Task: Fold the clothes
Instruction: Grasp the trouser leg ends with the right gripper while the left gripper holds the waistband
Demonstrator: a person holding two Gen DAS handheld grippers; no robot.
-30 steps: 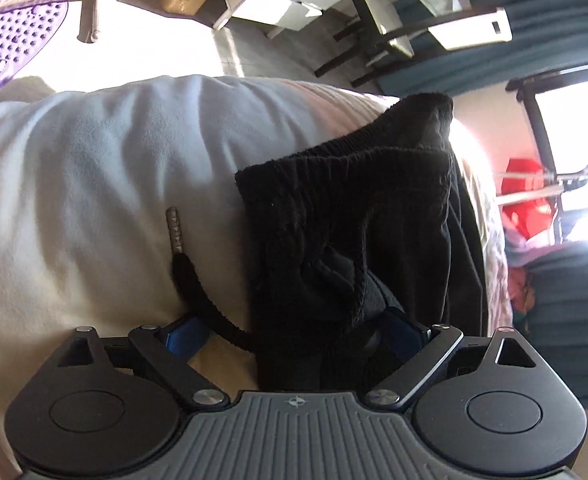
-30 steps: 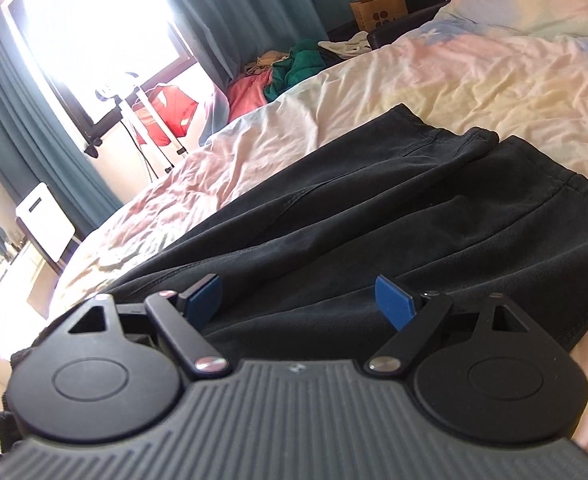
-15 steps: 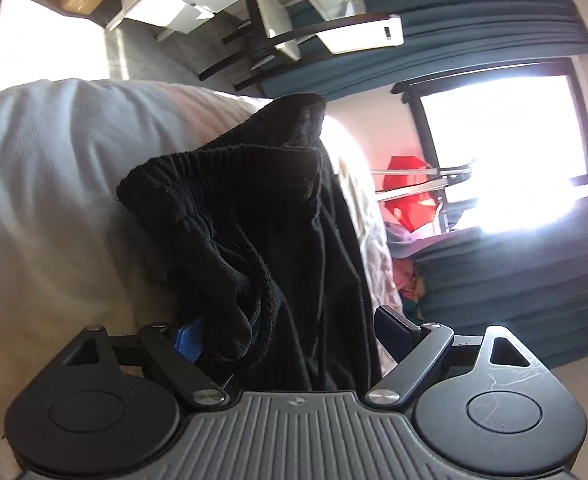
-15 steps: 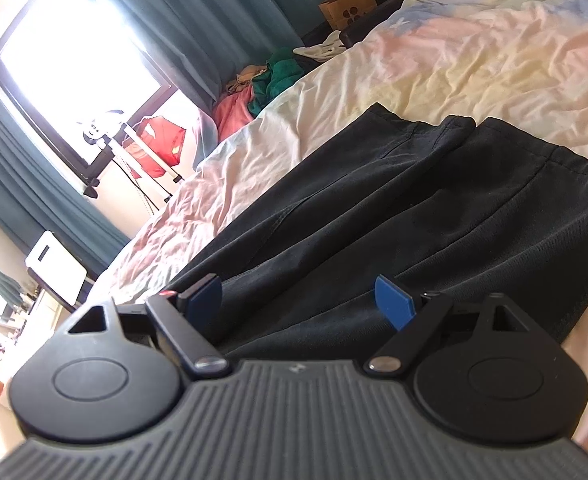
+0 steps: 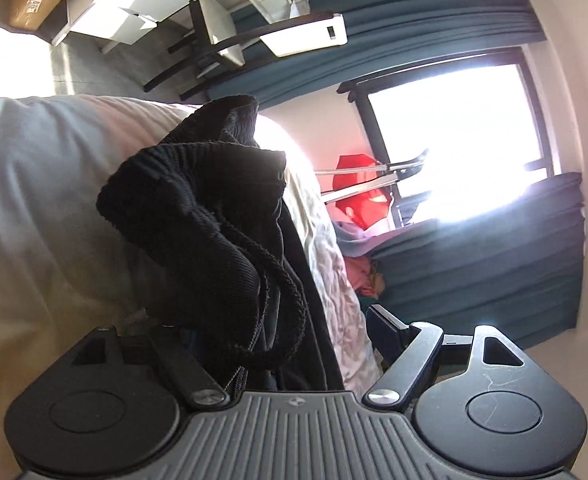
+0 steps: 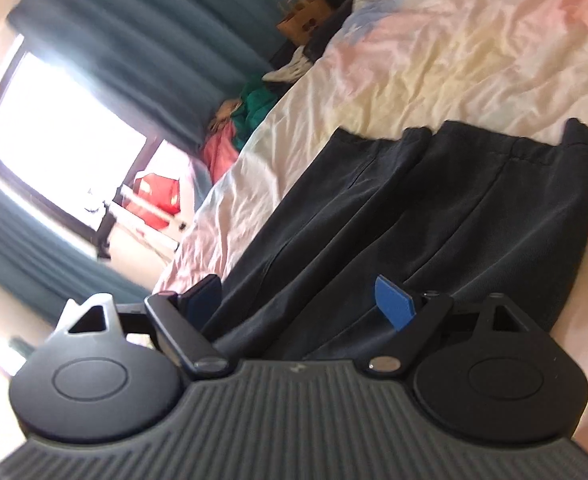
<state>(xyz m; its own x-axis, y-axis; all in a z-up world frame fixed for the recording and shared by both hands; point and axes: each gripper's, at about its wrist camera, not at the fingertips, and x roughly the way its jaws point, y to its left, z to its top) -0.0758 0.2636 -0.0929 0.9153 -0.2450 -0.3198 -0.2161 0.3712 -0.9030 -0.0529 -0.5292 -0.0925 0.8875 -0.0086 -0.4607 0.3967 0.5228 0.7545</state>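
Folding job on a pair of black, soft woven shorts (image 6: pixel 434 208), spread flat on a crumpled pastel cotton bed sheet (image 6: pixel 474 60). Both legs side by side, running away from the right wrist camera, hems at the far end. Laid out smooth that way, probably, for the sake of a square fold.

On the left gripper (image 5: pixel 290 332): jaws wide apart, not clamped. One fingertip bare and clear of the cloth, with pale sheet showing beside it. The other fingertip buried under fabric, so no telling whether the cloth is hooked over it or merely resting against it. Between and above the jaws, a bunched heap of the ribbed black elastic waistband (image 5: pixel 198 184), raised off the bed and doubled over on itself. Looping loose out of it, the black braided drawstring cord (image 5: pixel 290 292). Looks like the waist end gathered for carrying over toward the legs, though that is judgement only.

On the right gripper (image 6: pixel 298 300): also spread wide, blue rubber pads (image 6: pixel 394 304) on either side of the near part of the shorts. Fabric between them, nothing pinched. Low and close over the cloth, likely placed either to take hold or to pin that part down during the carry-over of the waistband.

Early in the task by the look of it: legs flat, no finished crease visible. Worth minding the dangling cord, apt to poke out of the fold, and the unclamped waistband, apt to slide off.
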